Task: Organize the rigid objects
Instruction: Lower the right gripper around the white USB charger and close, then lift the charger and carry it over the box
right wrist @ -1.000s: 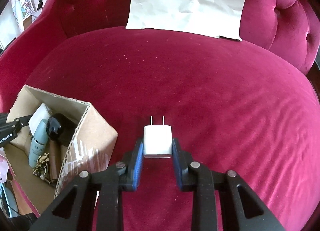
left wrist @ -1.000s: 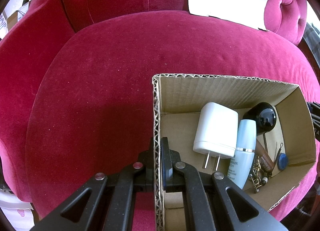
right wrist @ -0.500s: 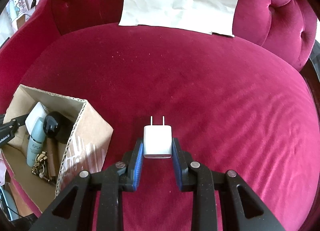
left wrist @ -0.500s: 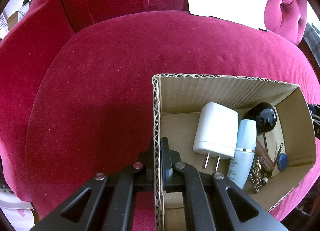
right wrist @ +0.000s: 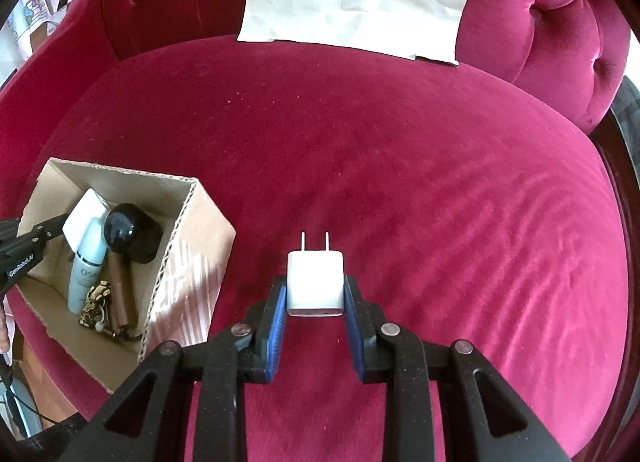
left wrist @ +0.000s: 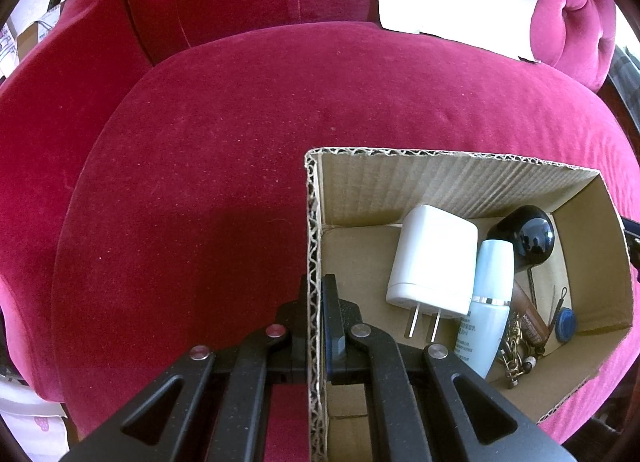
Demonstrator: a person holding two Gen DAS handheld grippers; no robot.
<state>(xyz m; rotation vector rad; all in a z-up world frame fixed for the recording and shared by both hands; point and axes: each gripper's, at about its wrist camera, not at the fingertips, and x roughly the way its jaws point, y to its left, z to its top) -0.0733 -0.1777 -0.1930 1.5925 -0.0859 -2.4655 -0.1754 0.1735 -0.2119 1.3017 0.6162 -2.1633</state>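
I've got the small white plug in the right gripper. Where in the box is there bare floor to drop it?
Bare floor lies in the cardboard box between the wall pinched by the left gripper and the large white charger. The far side is crowded: blue bottle, black round object, chain and small bits. The small white plug sits in the right gripper.

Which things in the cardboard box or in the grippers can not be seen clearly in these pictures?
- Brown stick, left wrist view: half under the pale blue bottle; its label is too small to read.
- Chain trinkets, both views: tangled, too small to identify.
- Box wall, left wrist view: the left gripper covers where it is pinched.
- Small white charger, right wrist view: the right gripper hides its sides.
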